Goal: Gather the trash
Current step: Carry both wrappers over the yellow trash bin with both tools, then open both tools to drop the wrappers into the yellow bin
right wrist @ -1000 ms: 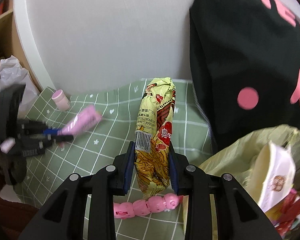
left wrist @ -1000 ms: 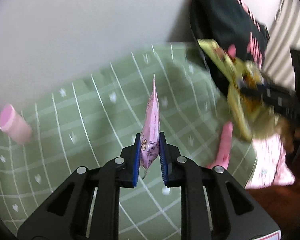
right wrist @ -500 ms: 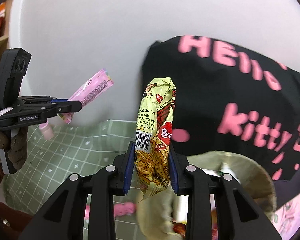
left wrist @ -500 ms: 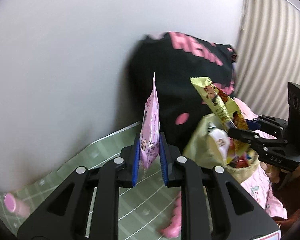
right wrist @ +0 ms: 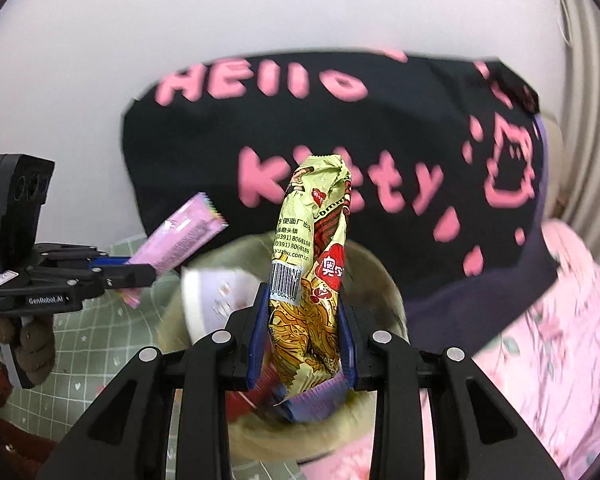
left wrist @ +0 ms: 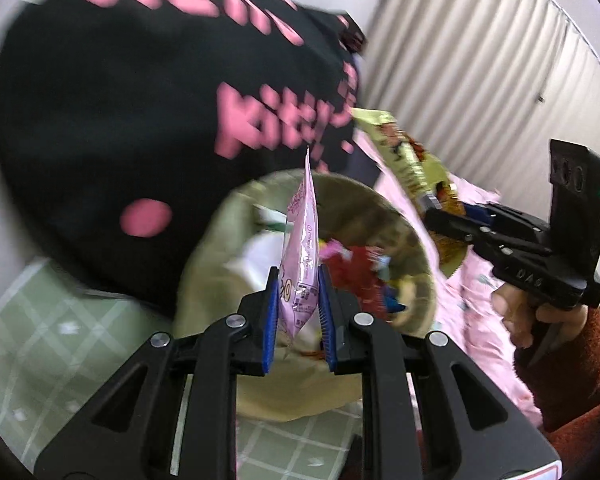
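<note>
My left gripper (left wrist: pixel 298 316) is shut on a thin pink wrapper (left wrist: pixel 302 256) that stands upright between its blue pads. It hangs over the open mouth of an olive trash bag (left wrist: pixel 220 280) holding several wrappers. My right gripper (right wrist: pixel 304 336) is shut on a yellow noodle wrapper (right wrist: pixel 312 264) with a barcode, also above the trash bag (right wrist: pixel 376 280). In the left wrist view the right gripper (left wrist: pixel 440 210) sits at the right with the yellow wrapper (left wrist: pixel 400 152). In the right wrist view the left gripper (right wrist: pixel 140 274) sits at the left with the pink wrapper (right wrist: pixel 180 236).
A black cushion (right wrist: pixel 340 132) with pink lettering leans on the white wall behind the bag. A green checked cloth (left wrist: pixel 40 340) covers the surface at the left; a pink floral fabric (right wrist: pixel 560 340) lies at the right. Pleated curtains (left wrist: pixel 480 72) hang at the far right.
Both grippers swung right from the green cloth to above the trash bag, each keeping its wrapper. The pink cup and the pink toy on the cloth have left view.
</note>
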### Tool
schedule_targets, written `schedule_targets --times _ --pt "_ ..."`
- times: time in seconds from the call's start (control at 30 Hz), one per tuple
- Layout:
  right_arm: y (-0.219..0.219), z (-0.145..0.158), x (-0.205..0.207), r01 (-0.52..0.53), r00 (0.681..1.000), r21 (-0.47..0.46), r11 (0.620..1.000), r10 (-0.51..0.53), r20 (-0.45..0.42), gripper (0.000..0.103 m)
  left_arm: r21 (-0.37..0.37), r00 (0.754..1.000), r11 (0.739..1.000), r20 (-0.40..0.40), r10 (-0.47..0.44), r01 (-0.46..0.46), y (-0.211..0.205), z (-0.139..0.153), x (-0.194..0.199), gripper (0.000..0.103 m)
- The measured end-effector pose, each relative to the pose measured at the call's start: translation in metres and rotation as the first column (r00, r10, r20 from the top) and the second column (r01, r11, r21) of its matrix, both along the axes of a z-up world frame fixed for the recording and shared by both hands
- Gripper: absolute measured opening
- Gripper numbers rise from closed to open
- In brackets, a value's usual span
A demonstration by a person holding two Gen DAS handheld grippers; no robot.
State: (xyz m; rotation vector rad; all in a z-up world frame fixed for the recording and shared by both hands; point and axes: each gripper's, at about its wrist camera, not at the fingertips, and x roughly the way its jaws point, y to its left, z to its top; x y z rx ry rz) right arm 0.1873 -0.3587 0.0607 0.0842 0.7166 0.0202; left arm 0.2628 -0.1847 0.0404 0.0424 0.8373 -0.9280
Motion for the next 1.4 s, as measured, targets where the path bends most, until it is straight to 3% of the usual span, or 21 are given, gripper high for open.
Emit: schedule_targets --times 0.17,0.27,0.43,0.53,0.83,1.17,1.4 --pt "-0.003 -0.036 0.015 0.002 0.993 0.063 0.998 0.006 -0.118 0.029 0.102 0.999 0.994 -0.042 -0.026 0.031 -0.036 -0.032 0.014 0.017" --pt "0.001 -0.055 0.027 -0.022 0.985 0.067 0.998 0.033 -0.171 0.029 0.12 0.997 0.992 -0.07 -0.036 0.044 -0.048 -0.045 0.026 0.018" --pt "0.011 -0.062 0.046 -0.043 0.981 -0.034 0.998 0.036 -0.192 0.029 0.137 0.995 0.988 -0.08 -0.06 0.07 -0.06 -0.054 0.036 0.017" --pt "0.009 -0.061 0.052 -0.038 0.98 -0.045 0.998 0.028 -0.195 0.029 0.138 0.995 0.988 -0.083 -0.054 0.065 -0.064 -0.056 0.042 0.017" --pt "0.005 -0.061 0.045 -0.008 0.982 -0.026 1.0 0.003 -0.19 0.029 0.107 0.993 0.991 -0.097 -0.071 0.081 -0.037 -0.049 0.041 0.017" --pt "0.01 -0.056 0.028 0.061 0.985 0.008 0.998 -0.059 -0.162 0.03 -0.008 0.98 0.992 -0.156 -0.126 0.126 -0.018 -0.041 0.053 0.019" --pt "0.026 -0.049 0.027 0.095 0.986 -0.05 0.994 -0.101 -0.134 0.04 -0.084 0.971 0.987 -0.183 -0.151 0.138 -0.008 -0.028 0.064 0.042"
